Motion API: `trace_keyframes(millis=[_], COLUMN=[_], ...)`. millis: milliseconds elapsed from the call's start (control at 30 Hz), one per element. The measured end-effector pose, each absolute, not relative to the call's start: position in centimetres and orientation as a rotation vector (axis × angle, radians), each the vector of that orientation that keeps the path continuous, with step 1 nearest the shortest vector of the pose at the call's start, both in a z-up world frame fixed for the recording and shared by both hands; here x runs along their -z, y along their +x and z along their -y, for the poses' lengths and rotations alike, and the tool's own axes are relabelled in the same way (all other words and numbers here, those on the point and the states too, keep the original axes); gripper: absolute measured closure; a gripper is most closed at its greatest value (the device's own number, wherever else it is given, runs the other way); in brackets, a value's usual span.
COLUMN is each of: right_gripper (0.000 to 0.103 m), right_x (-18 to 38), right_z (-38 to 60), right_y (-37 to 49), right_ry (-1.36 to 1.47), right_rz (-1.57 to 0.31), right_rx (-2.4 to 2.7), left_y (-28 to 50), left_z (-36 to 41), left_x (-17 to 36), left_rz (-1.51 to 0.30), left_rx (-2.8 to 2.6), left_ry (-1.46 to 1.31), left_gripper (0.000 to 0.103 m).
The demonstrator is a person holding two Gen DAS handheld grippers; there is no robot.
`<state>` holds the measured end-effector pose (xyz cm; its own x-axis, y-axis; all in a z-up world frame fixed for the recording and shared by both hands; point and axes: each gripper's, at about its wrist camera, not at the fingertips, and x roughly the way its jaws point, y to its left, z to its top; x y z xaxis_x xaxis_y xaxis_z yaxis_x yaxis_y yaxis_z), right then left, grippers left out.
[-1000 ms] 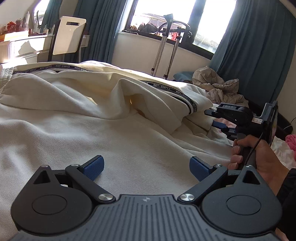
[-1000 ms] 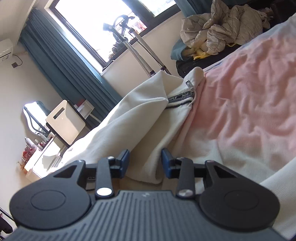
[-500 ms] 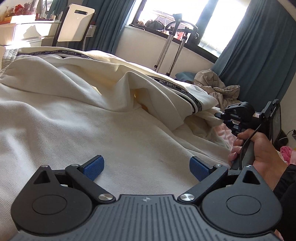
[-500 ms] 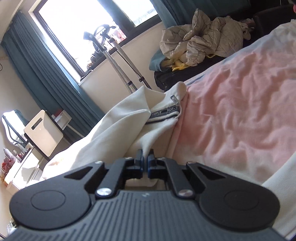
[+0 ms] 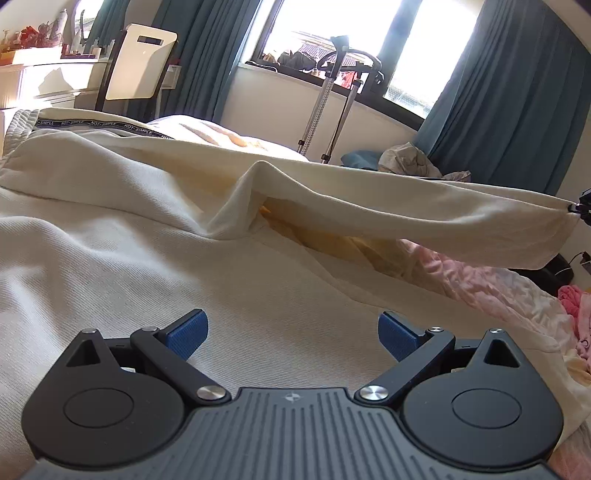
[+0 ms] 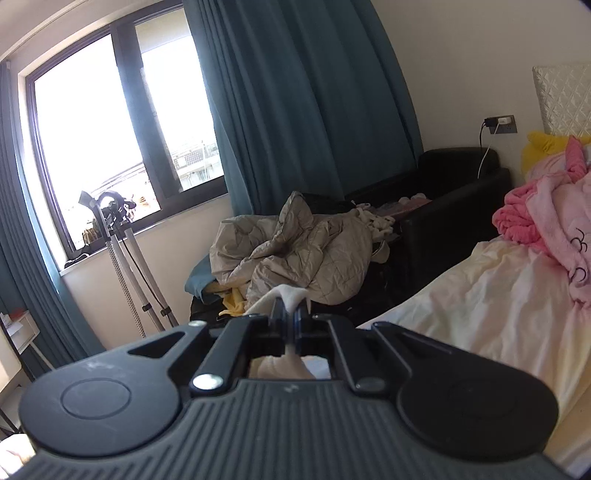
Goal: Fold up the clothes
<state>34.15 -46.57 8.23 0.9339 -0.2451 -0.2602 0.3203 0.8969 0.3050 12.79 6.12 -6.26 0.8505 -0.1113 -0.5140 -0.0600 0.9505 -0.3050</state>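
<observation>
While the garment (image 5: 258, 280) stretches taut, a quilted jacket (image 6: 303, 251) lies beyond the bed (image 6: 480, 302).

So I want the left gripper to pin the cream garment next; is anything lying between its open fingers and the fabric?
Nothing visible: the left gripper hangs open just above the cream ribbed garment, with only bare fabric between its blue pads.

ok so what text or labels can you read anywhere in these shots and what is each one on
"NOT-SIMPLE", repeated along the dark band sewn on the cream garment spread on the bed.
A small emblem on the left gripper body, no letters.
Black marks on the pink fabric in the right wrist view: stitched shapes, not words.
Items on the far shelf: too small to read.
</observation>
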Motion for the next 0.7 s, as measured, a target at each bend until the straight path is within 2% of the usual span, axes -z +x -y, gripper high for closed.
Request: trace_keyframes(millis=[233,333,400,433,500,567,700], right_gripper=[0.096,0.086,0.069,0.057,0.052,0.037,0.033], right_x=[5.2,8.7,10.0,10.3,10.2,10.6,11.5], right_z=[51.7,52.0,52.3,52.5,52.3,51.5,48.5], right_y=[31.6,30.0,28.7,28.0,25.9,23.4,22.0], right_ry=[0.468,0.592,0.685,0.727,0.861,1.025,1.205], right_rz=[-0.497,-0.508,-0.483,-0.468,-0.416,-0.334,-0.317], right_rx=[0.355,0.372,0.372,0.365,0.318,0.283,0.221], left_y=[13.2,13.3,13.2,13.1,13.0,12.8,12.4], left_z=[-5.3,-5.0,-4.9,-4.8,-4.6,-4.5,-4.4], left_x=[6.5,6.5,6.5,6.4,6.4,6.4,6.5], left_rz=[-0.566,-0.569,-0.571,-0.572,-0.572,-0.571,-0.58], left_rx=[0.002,0.002,0.006,0.009,0.019,0.023,0.029], left_ry=[-0.292,-0.287,-0.282,-0.282,-0.284,-0.28,-0.288], left_gripper=[0.004,0.004,0.004,0.004,0.004,0.004,0.004])
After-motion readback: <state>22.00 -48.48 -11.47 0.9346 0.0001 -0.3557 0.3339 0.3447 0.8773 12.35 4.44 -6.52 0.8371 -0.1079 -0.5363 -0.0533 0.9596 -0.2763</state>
